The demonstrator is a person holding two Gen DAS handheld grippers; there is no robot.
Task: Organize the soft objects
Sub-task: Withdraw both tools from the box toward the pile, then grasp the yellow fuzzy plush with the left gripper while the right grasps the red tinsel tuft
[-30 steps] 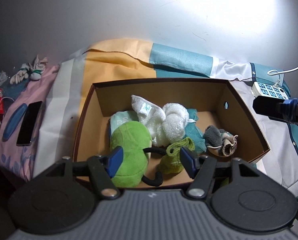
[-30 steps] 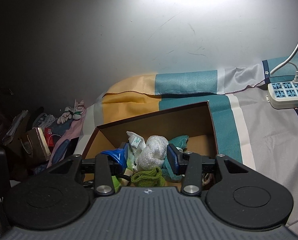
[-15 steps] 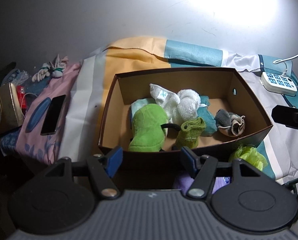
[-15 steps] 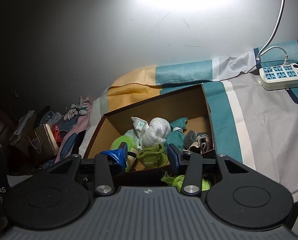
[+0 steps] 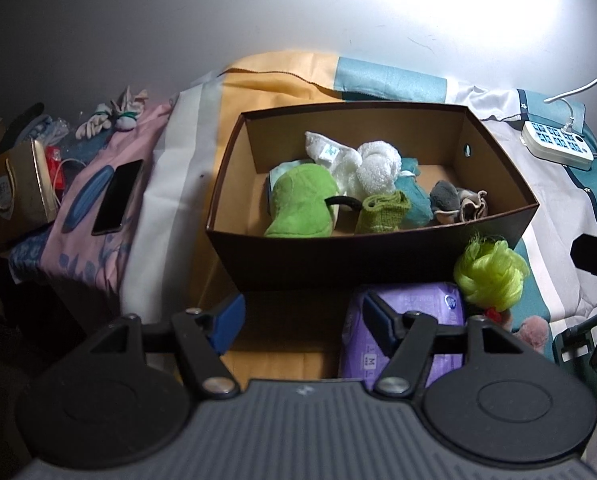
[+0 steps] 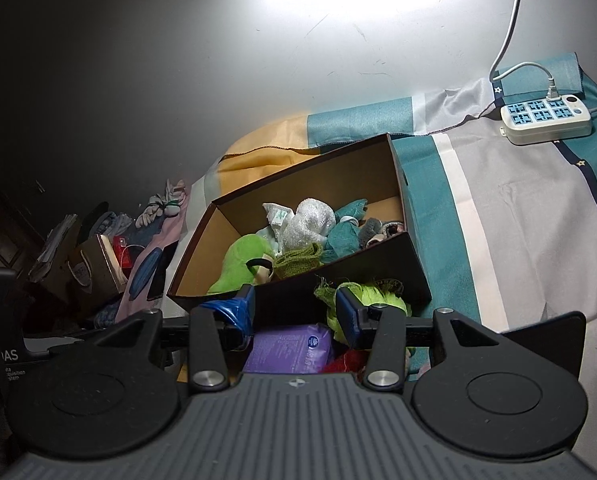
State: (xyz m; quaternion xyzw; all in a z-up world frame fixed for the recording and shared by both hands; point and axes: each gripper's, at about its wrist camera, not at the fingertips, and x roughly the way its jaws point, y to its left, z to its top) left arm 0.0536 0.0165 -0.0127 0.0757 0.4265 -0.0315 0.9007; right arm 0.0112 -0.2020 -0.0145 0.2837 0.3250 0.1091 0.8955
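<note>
Now both cameras have backed away from the dark brown cardboard box (image 5: 362, 258): a second ago the left gripper (image 5: 302, 318) hung right over the toys inside, and now it sits short of the near wall, jaws apart with nothing between them. The right gripper (image 6: 294, 310) has pulled back too, jaws part-way open and empty, framing the box's near wall.

That retreat has brought new things into view on the striped bedsheet (image 6: 510, 216): one purple plastic packet (image 5: 408, 330) just in front of the box, one frizzy lime-green yarn ball (image 5: 490, 270) touching its near right corner, and one pink fluffy pompom (image 5: 532, 330) beside them.

The box lies with its long axis left to right in the left view, open top upward. Inside, count them: one green plush toy with a black loop (image 5: 302, 200) at the left, lying front to back; one olive knitted piece (image 5: 382, 212); one white fluffy towel bundle (image 5: 358, 164); one teal cloth (image 5: 416, 196); one grey and beige sock bundle (image 5: 458, 202) at the right end.

One white power strip (image 6: 544, 118) sits well apart on the right, one black phone (image 5: 118, 196) on the pink cloth to the left.
</note>
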